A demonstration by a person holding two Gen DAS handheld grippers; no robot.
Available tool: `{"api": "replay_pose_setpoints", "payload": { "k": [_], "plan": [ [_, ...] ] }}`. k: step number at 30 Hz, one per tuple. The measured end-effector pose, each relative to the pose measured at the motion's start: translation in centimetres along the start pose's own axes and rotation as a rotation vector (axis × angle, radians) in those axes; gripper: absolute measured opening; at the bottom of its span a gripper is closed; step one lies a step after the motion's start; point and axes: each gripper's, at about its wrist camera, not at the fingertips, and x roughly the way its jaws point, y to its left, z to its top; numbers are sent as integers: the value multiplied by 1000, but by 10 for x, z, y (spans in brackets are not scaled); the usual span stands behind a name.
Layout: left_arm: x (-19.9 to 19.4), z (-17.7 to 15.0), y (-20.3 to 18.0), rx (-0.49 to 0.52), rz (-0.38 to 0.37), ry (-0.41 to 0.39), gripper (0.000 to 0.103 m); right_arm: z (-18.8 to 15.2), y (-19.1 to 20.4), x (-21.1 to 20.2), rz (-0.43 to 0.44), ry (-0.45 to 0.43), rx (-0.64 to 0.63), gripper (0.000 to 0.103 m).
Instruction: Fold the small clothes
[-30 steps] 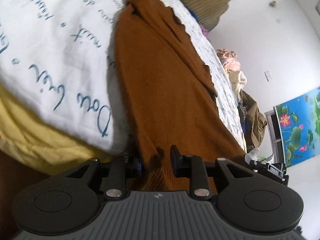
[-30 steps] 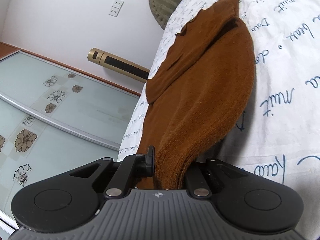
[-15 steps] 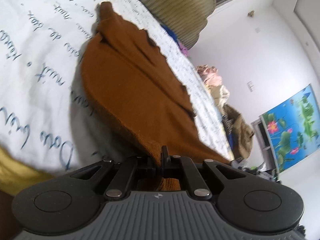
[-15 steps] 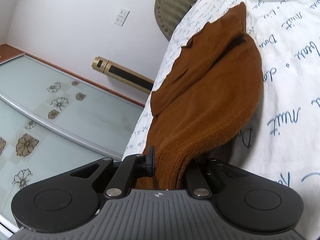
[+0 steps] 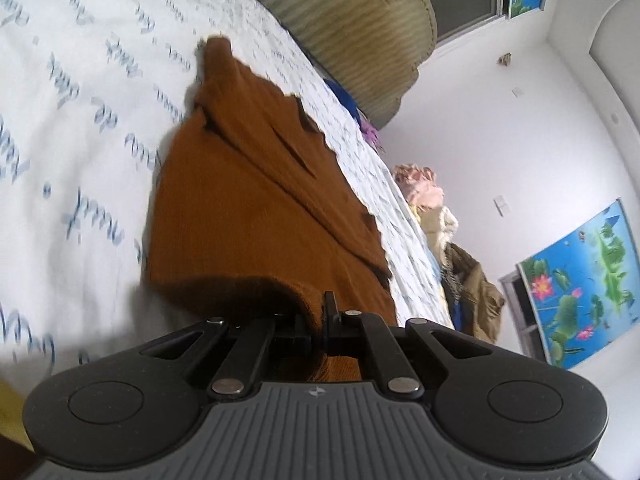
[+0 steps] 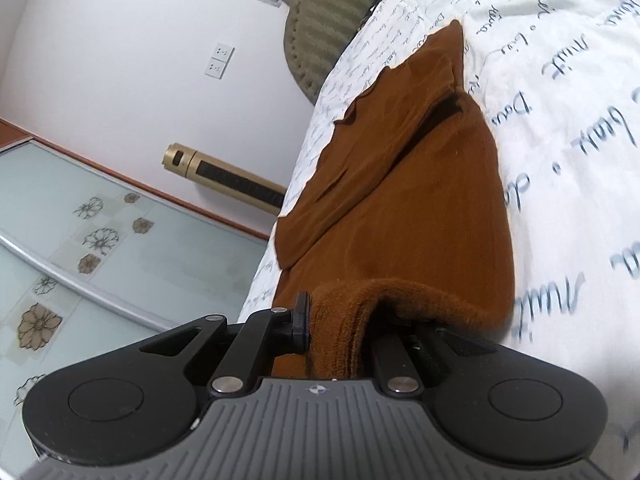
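A brown knit garment (image 5: 248, 200) lies lengthwise on a white bed sheet with blue script (image 5: 80, 120). My left gripper (image 5: 318, 320) is shut on the garment's near hem, which is lifted and curls over above the rest. In the right wrist view the same garment (image 6: 400, 200) stretches away from me. My right gripper (image 6: 340, 328) is shut on a thick bunch of the near hem, also raised off the sheet (image 6: 560, 120). A folded-in sleeve lies along the garment's top layer.
An olive padded headboard (image 5: 360, 28) stands at the far end of the bed. A heap of clothes (image 5: 440, 220) sits off the bed's right side. A gold tower unit (image 6: 224, 180) and glass sliding doors (image 6: 80, 260) stand left of the bed.
My left gripper closed on the hem. Both grippers lifted the near hem and carried it toward the far end, so the garment's near part now curls over the rest.
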Motion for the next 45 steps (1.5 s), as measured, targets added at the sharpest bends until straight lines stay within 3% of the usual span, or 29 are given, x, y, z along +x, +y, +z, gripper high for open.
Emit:
{"api": "replay_pose_setpoints", "payload": {
  "k": [9, 20, 26, 37, 45],
  "plan": [
    [27, 30, 6, 27, 77, -45, 4, 29, -15, 41, -59, -28, 16, 13],
    [70, 43, -13, 193, 326, -48, 4, 50, -29, 69, -133, -43, 24, 13],
    [88, 50, -26, 277, 418, -53, 4, 61, -27, 79, -146, -55, 7, 13],
    [106, 71, -29, 285, 461, -56, 4, 84, -29, 87, -131, -79, 17, 13],
    [121, 91, -28, 269, 447, -62, 4, 101, -29, 98, -137, -84, 14, 13]
  ]
}}
